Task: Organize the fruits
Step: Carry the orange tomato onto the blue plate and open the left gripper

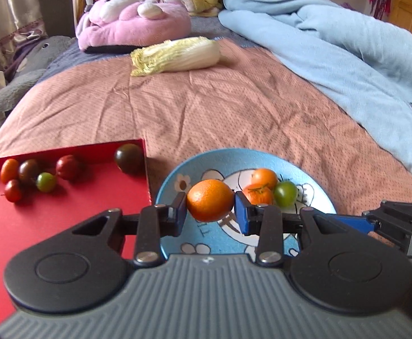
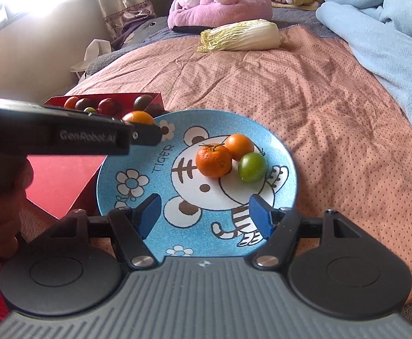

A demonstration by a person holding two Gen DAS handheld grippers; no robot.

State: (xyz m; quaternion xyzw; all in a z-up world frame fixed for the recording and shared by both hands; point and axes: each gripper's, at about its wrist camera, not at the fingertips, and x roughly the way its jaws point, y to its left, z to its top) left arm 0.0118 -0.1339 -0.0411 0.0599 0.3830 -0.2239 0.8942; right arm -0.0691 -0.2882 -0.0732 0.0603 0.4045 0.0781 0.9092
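My left gripper (image 1: 210, 207) is shut on an orange tangerine (image 1: 210, 200) and holds it above the left part of the blue tiger plate (image 1: 177, 175). The held tangerine also shows in the right wrist view (image 2: 138, 117). On the plate (image 2: 138, 158) lie two tangerines (image 2: 213, 160) (image 2: 239, 147) and a green tomato (image 2: 252, 167). A red tray (image 1: 64, 212) left of the plate holds several small tomatoes (image 1: 67, 167), red, dark and green. My right gripper (image 2: 203, 219) is open and empty over the plate's near side.
A napa cabbage (image 1: 174, 56) lies further back on the pink bedspread. Pink and yellow plush toys (image 1: 132, 19) sit at the head of the bed. A light blue blanket (image 1: 347, 45) is heaped on the right. A grey plush (image 1: 22, 79) lies at the left edge.
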